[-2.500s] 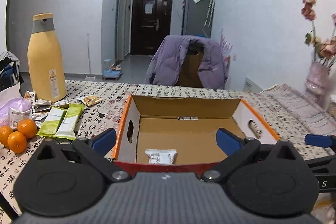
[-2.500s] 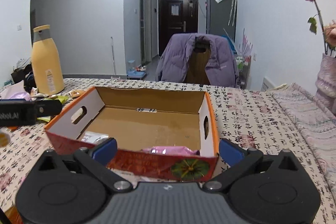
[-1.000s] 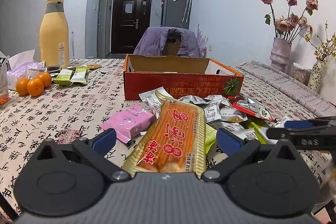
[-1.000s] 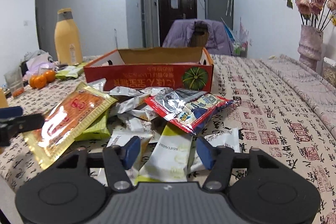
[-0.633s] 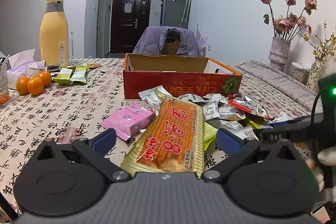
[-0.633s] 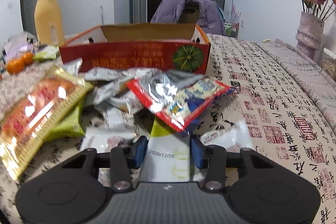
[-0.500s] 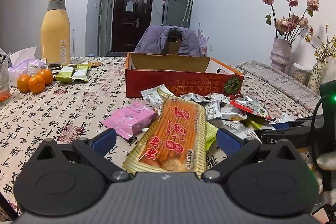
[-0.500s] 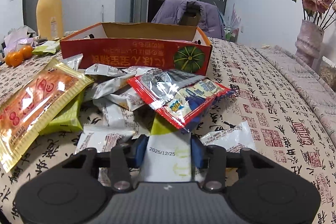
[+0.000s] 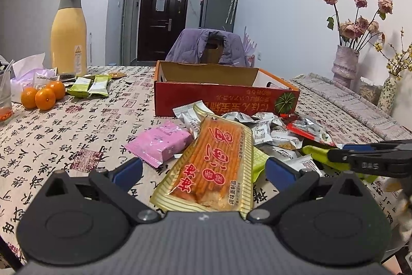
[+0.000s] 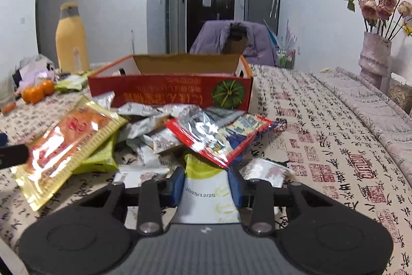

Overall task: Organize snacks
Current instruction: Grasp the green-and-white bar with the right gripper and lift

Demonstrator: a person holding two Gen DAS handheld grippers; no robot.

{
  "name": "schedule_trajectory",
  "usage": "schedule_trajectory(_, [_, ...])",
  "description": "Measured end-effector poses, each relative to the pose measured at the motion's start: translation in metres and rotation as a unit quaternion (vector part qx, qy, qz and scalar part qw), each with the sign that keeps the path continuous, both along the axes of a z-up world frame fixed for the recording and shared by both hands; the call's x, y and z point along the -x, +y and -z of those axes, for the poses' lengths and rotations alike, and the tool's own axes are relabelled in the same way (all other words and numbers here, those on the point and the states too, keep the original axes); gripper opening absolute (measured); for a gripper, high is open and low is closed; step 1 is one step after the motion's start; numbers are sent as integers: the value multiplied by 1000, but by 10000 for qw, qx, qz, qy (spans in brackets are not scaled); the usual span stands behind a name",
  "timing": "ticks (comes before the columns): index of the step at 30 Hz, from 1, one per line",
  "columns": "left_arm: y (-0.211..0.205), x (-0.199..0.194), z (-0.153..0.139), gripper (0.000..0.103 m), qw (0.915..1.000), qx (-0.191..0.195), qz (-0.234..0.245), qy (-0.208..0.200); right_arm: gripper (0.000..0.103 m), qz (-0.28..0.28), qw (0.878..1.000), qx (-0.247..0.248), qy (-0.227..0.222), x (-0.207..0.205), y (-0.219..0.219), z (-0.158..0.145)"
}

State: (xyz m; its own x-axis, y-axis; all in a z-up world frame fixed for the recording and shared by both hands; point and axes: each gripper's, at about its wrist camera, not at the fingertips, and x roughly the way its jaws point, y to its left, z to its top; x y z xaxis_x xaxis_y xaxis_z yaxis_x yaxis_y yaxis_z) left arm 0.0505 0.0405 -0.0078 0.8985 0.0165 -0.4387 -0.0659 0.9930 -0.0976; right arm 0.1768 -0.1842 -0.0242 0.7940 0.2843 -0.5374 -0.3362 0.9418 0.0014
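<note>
Spread across the table is a cloth printed with black and red characters (image 9: 85,125), and on it stands an open red cardboard box (image 9: 224,99) with a pumpkin picture, my landmark for everything else. Just in front of the box lies a loose heap of snacks. At the heap's left edge sits a pink packet (image 9: 161,142); beside it a long orange-and-gold packet (image 9: 213,166) runs from the box toward my left gripper (image 9: 203,173), whose jaws stand wide apart on either side of that packet's near end without pressing it. On the right of the heap a red-edged foil bag (image 10: 219,135) rests on top of small silver wrappers (image 10: 154,130). Under the foil bag's near corner pokes a white-and-green sachet (image 10: 206,187) stamped with a date, and my right gripper (image 10: 206,183) has its blue pads pressed against both sides of it, nearly fully closed. Left of the box, well apart, are 3 oranges (image 9: 42,97), 2 green packets (image 9: 90,86) and a tall yellow bottle (image 9: 68,35).
</note>
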Motion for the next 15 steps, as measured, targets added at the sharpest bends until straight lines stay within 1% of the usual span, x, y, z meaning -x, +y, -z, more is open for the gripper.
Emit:
schedule_trajectory(5, [-1,0,1,103,10000,6,-5,27,36,-112,9998,112,127,7,-2,4])
schedule_trajectory(8, [-1,0,1,103,10000,-3,5,26,37,-137,9991,225,333,1,0,12])
schedule_trajectory(15, [-1,1,0,103,10000,-19,10,28,40,-257,9965,627,500,-16,15,17])
